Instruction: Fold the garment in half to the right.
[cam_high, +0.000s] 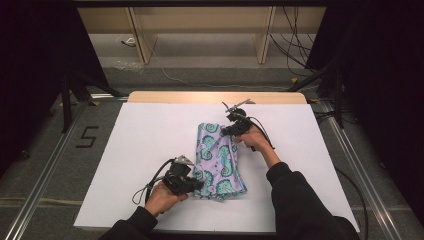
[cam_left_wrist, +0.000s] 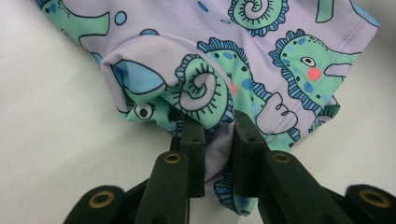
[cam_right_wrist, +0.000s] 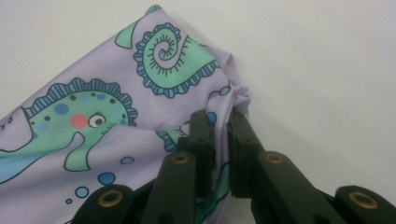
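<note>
A white bench (cam_high: 150, 150) spans the high view, a strip of pale wood along its far edge. Right of its middle lies a lilac cloth (cam_high: 220, 160) printed with green and blue seahorses, folded into a longish shape that runs from the far side toward the person.

The person's forearms, in dark sleeves, come in from the near edge. The right arm reaches to the far end of the cloth, the left to its near end.

The left claw (cam_high: 197, 184) sits at the near left corner of the cloth. In the left gripper view, the left claw (cam_left_wrist: 219, 140) has its jaws drawn close together with a bunched fold of fabric pinched between them.

The right claw (cam_high: 231, 131) is at the far right corner. In the right gripper view it (cam_right_wrist: 220, 135) is likewise nearly closed, nipping a small gathered tip of the cloth's edge; the corner seems slightly lifted off the bench, though that is hard to judge from this angle.

A cable trails from each gripper.
</note>
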